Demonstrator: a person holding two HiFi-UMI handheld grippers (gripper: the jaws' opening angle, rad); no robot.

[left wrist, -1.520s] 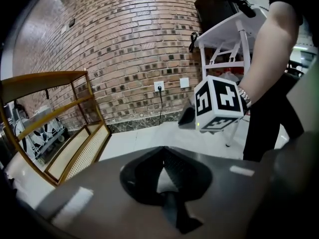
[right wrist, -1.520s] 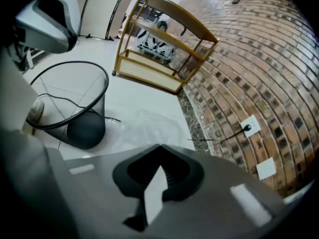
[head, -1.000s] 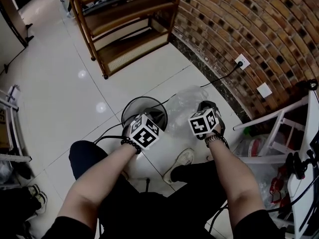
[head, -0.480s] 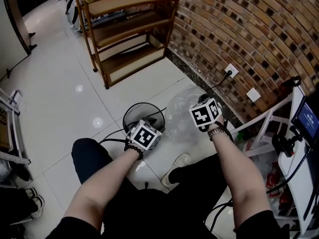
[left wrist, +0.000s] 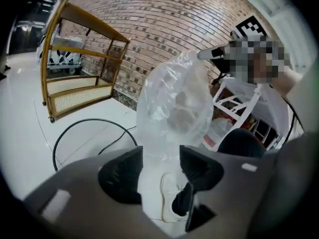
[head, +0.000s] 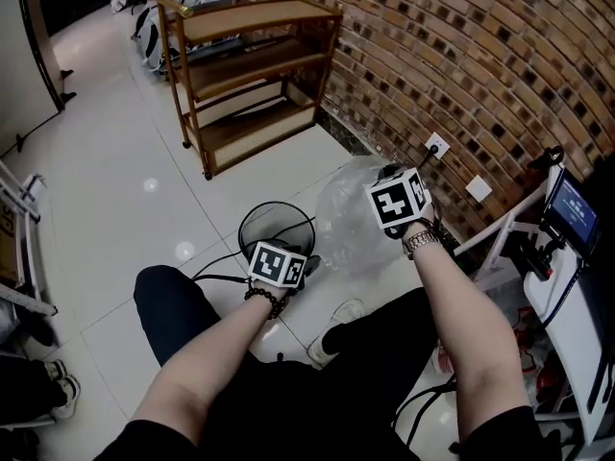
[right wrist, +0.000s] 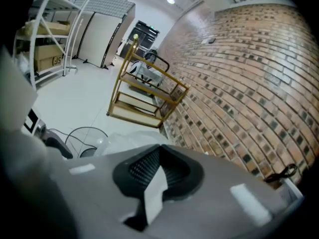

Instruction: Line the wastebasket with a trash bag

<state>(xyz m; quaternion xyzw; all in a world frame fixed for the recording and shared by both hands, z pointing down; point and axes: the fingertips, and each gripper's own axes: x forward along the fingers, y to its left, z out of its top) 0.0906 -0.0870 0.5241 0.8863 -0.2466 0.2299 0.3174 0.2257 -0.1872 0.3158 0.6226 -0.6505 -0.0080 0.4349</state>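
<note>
The wastebasket (head: 242,227), a black wire ring seen from above, stands on the white floor with nothing lining it. Just to its right the clear trash bag (head: 348,221) hangs in the air, pulled out long. Its long axis runs from a high end beyond the wastebasket, toward the brick wall (head: 461,56), down to a low end at the wastebasket's near-right edge.

The right gripper (head: 394,185) holds the high end. In the right gripper view its jaws are pressed together on a narrow fold of the plastic.

The left gripper (head: 288,265) sits at the wastebasket's near rim, with its jaws set apart. In the left gripper view the bag's lower end comes down into the gap between them (whether the film touches either pad cannot be told).

A black cable crosses the wastebasket's mouth. A wooden shelf (head: 245,60) stands well beyond the wastebasket against the wall. A white shoe (head: 332,323) rests on the floor on the wastebasket's near side.
</note>
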